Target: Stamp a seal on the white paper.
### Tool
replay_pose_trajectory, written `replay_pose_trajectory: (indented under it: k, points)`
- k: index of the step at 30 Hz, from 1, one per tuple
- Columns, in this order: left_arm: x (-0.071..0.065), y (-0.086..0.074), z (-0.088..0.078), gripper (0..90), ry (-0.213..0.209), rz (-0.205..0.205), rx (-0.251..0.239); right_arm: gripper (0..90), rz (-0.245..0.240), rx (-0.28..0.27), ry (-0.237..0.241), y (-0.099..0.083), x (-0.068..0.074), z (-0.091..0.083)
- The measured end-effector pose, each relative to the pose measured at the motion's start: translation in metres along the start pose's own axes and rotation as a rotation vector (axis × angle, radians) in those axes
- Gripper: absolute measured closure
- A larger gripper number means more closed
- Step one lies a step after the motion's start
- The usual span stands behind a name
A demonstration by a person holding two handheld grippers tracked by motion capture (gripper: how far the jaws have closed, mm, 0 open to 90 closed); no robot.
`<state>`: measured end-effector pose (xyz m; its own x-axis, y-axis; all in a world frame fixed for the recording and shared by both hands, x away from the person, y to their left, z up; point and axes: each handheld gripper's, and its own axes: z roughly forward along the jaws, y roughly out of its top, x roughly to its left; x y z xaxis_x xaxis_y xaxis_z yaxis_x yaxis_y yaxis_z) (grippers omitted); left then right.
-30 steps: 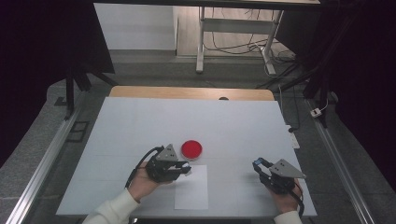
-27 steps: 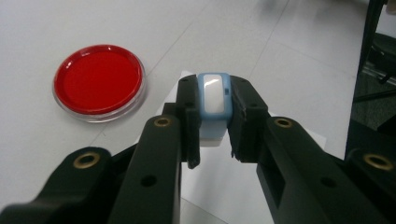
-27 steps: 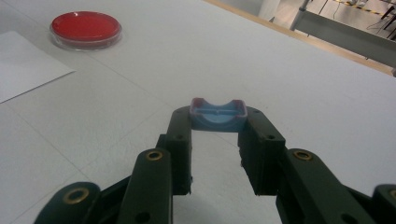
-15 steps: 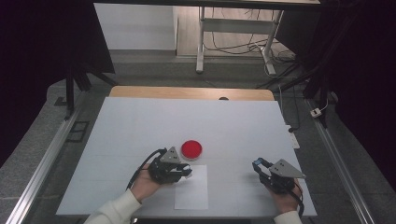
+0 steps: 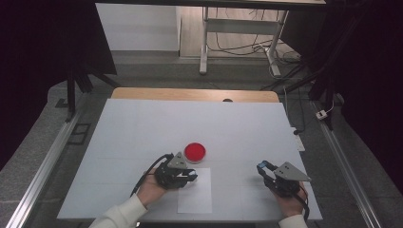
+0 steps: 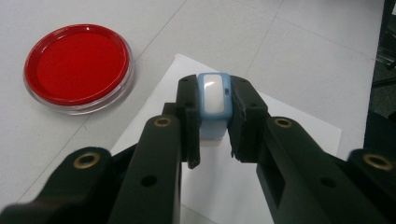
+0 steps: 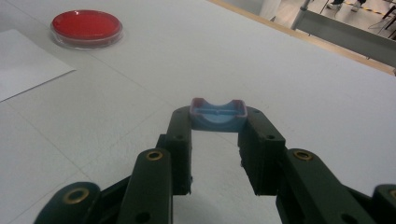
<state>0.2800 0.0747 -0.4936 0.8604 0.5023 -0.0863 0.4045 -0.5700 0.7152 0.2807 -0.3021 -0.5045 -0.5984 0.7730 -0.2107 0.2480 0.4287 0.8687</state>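
**Blue stamp and its cap, both clamped**

Blue-and-white stamp (image 6: pixel 214 105) pinched upright between tips of left gripper (image 5: pixel 190 176), over white paper sheet (image 5: pixel 196 192), red ink pad (image 5: pixel 195 151) just beyond. Blue cap (image 7: pixel 218 114) clamped at tips of right gripper (image 5: pixel 261 170), low above white table (image 5: pixel 142 128), well apart from paper.

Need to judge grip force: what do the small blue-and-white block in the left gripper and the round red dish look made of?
Blue-and-white block: looks like smooth, glossy moulded plastic with soft highlights. Round red dish: clear plastic, possibly glass, judging by its transparent shiny rim; red matte filling inside.
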Motion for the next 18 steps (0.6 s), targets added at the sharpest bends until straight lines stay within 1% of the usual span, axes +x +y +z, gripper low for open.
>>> replay_pose_trajectory:
  k: [3,7,11,14,18]
  points:
    - [-0.001,0.000,0.001,75.1,-0.001,0.006,0.000,65.3,0.000,-0.001,-0.001,0.000,0.000,0.000]
    - [-0.002,0.001,0.003,75.2,0.009,0.014,0.005,65.2,-0.001,0.004,-0.002,0.000,0.000,0.000]
    - [-0.002,0.000,0.006,75.2,0.009,0.013,0.009,65.3,-0.001,0.003,-0.003,0.000,0.000,0.000]
    - [-0.003,-0.002,0.008,75.2,0.012,0.023,0.019,65.3,0.001,0.001,-0.001,0.000,0.000,0.000]
    - [-0.004,-0.003,0.011,75.2,0.017,0.024,0.020,65.3,0.000,0.000,-0.001,0.000,0.000,0.000]
